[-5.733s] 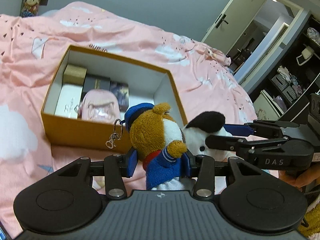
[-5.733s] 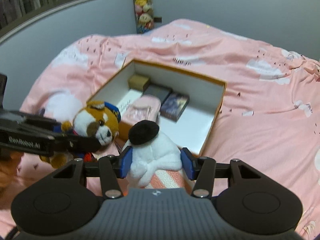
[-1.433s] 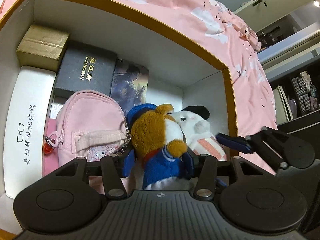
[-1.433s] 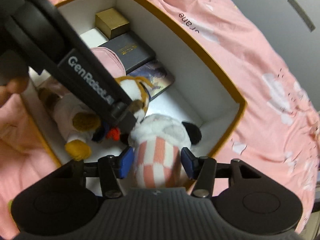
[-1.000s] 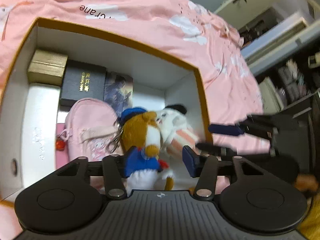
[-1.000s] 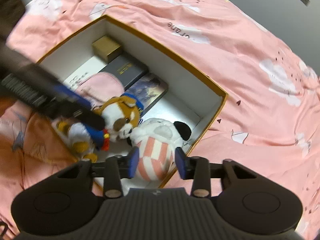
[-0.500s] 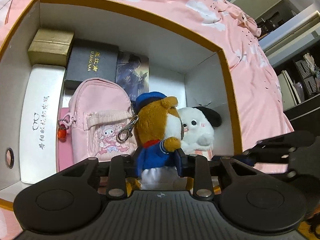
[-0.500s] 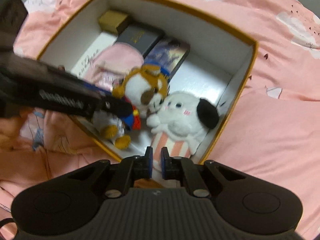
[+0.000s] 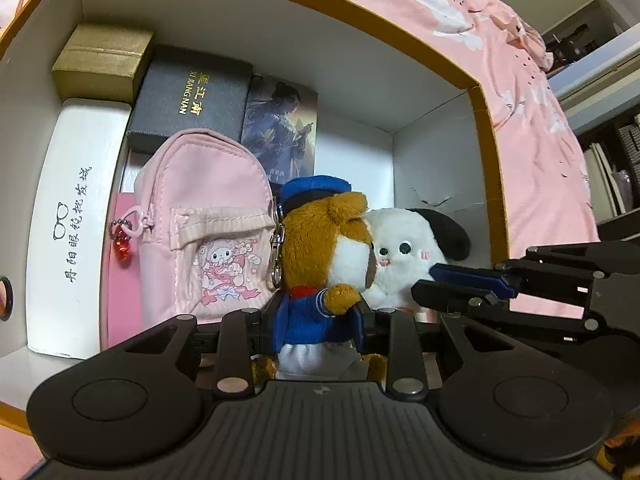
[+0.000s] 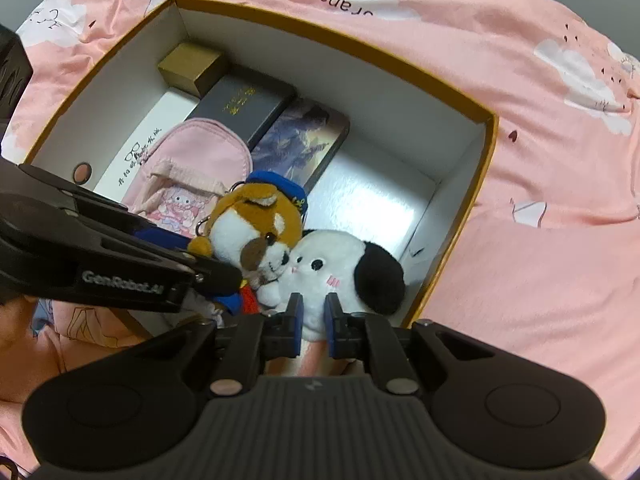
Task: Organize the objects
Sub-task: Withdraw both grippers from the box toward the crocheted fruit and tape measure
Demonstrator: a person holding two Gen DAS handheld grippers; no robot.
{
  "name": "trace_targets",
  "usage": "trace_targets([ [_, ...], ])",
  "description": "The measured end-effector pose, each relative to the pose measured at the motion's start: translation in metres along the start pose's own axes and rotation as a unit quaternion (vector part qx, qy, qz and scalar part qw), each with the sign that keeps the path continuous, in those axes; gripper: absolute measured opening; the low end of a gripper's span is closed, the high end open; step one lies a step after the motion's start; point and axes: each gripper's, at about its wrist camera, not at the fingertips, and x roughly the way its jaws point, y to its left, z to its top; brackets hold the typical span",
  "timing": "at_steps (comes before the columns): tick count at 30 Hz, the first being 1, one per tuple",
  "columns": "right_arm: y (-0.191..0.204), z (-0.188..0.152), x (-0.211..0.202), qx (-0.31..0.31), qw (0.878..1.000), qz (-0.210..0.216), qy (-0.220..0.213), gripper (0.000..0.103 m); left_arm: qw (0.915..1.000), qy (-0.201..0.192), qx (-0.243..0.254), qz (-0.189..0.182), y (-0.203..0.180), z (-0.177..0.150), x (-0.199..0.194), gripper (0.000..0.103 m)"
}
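A pink cloud-print bed (image 10: 560, 240) carries an orange-rimmed white box (image 10: 486, 152). At lower centre of the frame, a brown dog plush (image 9: 320, 256) in blue cap and jacket is pinched by the left gripper (image 9: 318, 330) fingers. The white black-eared plush (image 10: 340, 264) leans against it, squeezed by the right gripper (image 10: 314, 320) fingers, nearly together. Bare box floor shows only toward the right wall.
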Motion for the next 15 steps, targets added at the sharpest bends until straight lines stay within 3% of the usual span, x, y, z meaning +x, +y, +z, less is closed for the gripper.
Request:
trace_targets([
  [8, -0.003, -0.005, 0.006, 0.023, 1.0, 0.01, -0.007, 0.011, 0.9988, -0.025, 0.015, 0.039, -0.014, -0.013, 0.005, 0.036],
  [15, 0.016, -0.02, -0.012, 0.011, 0.997, -0.026, -0.065, 0.015, 0.9958, -0.085, 0.024, 0.023, -0.011, -0.029, -0.017, 0.037],
])
